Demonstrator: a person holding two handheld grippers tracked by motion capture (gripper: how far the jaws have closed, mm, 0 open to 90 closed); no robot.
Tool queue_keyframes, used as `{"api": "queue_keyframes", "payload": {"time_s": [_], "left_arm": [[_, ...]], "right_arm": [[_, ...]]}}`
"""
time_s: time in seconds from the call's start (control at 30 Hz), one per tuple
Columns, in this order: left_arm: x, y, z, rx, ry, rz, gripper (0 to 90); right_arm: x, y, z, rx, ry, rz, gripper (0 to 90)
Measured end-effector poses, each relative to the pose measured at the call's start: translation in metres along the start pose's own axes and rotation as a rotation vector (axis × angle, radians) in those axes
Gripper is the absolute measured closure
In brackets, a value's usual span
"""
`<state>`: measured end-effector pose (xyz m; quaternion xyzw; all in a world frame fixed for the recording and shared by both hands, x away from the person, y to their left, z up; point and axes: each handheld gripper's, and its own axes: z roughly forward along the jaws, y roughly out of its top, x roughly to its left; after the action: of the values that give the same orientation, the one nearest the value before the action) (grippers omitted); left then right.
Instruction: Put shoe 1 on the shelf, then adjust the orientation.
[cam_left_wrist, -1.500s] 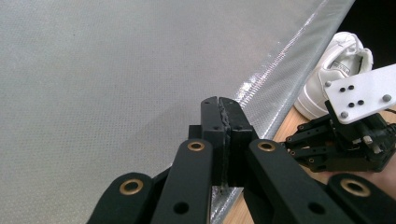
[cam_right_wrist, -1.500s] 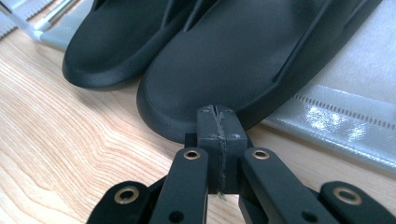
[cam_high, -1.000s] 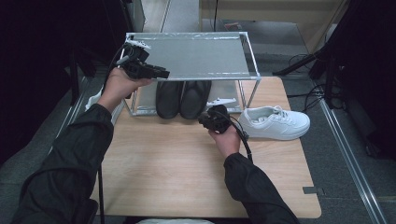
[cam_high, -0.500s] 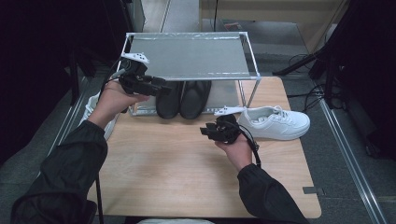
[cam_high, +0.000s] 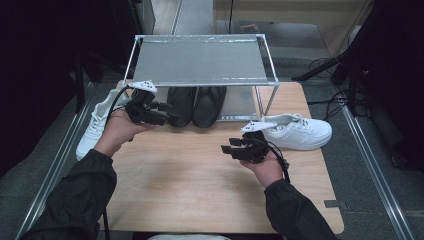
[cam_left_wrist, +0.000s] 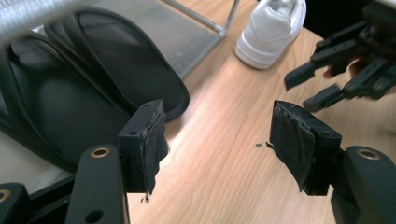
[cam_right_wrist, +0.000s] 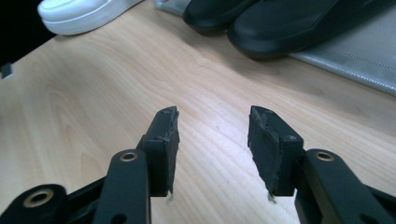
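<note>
High view: black shoes (cam_high: 196, 104) sit racked ahead of my left tool (cam_high: 172, 114), both tools just spreading, empty; sneaker (cam_high: 298, 133) beside right tool (cam_high: 226, 149) remains

My high view looks forward and down over the wooden table (cam_high: 200, 185) from my side. Both gripper views skim low and close across it, sharing the black sandals (cam_left_wrist: 70, 93) under the rack (cam_high: 200, 60).
</note>
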<state>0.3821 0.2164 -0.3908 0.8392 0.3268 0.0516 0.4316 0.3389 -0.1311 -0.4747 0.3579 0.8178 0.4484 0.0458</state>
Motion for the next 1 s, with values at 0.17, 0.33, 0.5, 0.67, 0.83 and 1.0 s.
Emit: {"api": "queue_keyframes", "payload": {"time_s": [0.17,0.33,0.5,0.67,0.83,1.0], "left_arm": [[-0.003,-0.016,0.002,-0.001,-0.016,-0.001,36.0],[-0.004,-0.033,0.0,-0.026,-0.04,-0.026,36.1],[0.0,-0.046,-0.005,-0.003,-0.025,-0.036,36.4],[0.009,-0.062,-0.021,-0.018,-0.006,-0.067,40.7],[0.017,-0.069,-0.03,-0.026,0.022,-0.092,42.2],[0.024,-0.073,-0.037,-0.019,0.033,-0.102,42.1]], "right_arm": [[0.003,-0.004,-0.011,-0.018,0.02,0.005,51.9],[0.006,-0.01,-0.017,-0.016,0.025,0.0,51.4],[0.006,-0.013,-0.016,0.006,0.027,-0.005,51.1],[0.007,-0.02,-0.02,0.025,0.042,0.013,50.9],[0.008,-0.022,-0.016,0.021,0.051,-0.013,50.9],[0.008,-0.02,-0.014,0.011,0.054,-0.012,51.1]]}}
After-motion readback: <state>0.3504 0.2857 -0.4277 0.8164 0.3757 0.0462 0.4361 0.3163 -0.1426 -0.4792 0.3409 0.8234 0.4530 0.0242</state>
